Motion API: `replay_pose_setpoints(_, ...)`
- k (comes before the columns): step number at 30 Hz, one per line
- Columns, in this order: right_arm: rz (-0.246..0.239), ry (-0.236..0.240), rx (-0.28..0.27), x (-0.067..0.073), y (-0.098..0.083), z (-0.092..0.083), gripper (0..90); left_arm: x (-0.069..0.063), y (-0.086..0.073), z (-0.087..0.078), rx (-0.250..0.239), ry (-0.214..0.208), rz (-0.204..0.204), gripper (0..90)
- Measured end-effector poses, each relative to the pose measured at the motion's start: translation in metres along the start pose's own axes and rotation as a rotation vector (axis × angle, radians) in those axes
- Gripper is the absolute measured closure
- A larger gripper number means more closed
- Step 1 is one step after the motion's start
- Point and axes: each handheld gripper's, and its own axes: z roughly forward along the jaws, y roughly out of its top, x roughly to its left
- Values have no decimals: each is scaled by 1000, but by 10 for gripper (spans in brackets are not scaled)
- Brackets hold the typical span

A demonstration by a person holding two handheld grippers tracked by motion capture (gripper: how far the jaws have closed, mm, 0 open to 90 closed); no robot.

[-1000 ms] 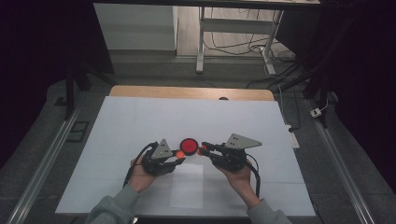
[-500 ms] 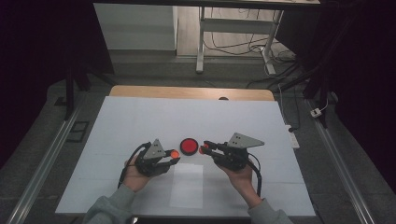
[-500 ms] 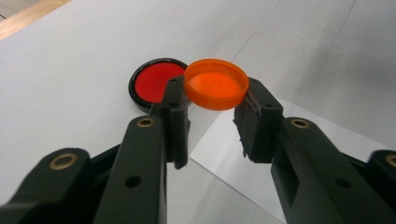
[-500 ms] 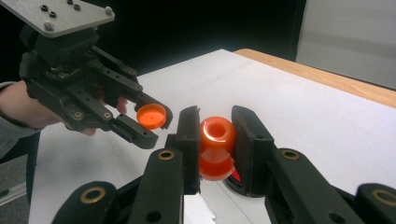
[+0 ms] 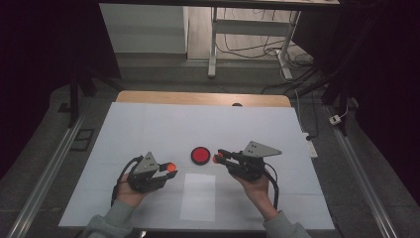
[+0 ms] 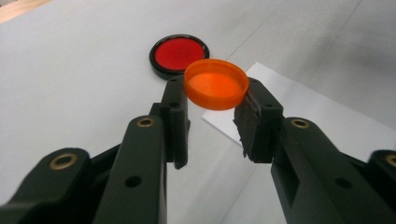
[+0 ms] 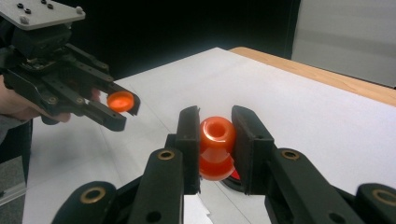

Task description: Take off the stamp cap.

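My left gripper (image 5: 170, 168) is shut on a small orange cap (image 6: 216, 84), gripped by its rim with the hollow side up. It hovers left of a red disc with a black rim (image 5: 200, 155) that lies on the white table (image 5: 148, 129). My right gripper (image 5: 218, 158) is shut on a small orange bottle-like piece (image 7: 216, 144), open neck upward, just right of the disc. In the right gripper view the left gripper (image 7: 122, 105) and its cap (image 7: 120, 100) sit farther off to the left. The disc (image 7: 236, 176) is mostly hidden behind the right jaws.
A white sheet of paper (image 5: 198, 197) lies near the front edge between my hands. A wooden strip (image 5: 198, 98) borders the table's far edge. Metal rails (image 5: 47, 168) run along both sides, and a table frame with cables (image 5: 247, 39) stands beyond.
My left gripper has drawn away to the left and slightly nearer the front edge, carrying the orange cap away from the disc and the right gripper. The right gripper has stayed put.
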Motion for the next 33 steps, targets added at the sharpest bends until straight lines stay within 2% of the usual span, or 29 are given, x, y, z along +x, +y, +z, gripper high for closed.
replay_pose_setpoints(16,3,-9,4,-2,-3,0,728,7,-24,-23,-10,45,-62,658)
replay_pose_setpoints(26,6,-19,2,-3,-4,-1,727,9,-37,-36,-17,66,-91,658)
replay_pose_setpoints(33,7,-21,1,-4,-4,-1,727,11,-43,-40,-13,77,-101,658)
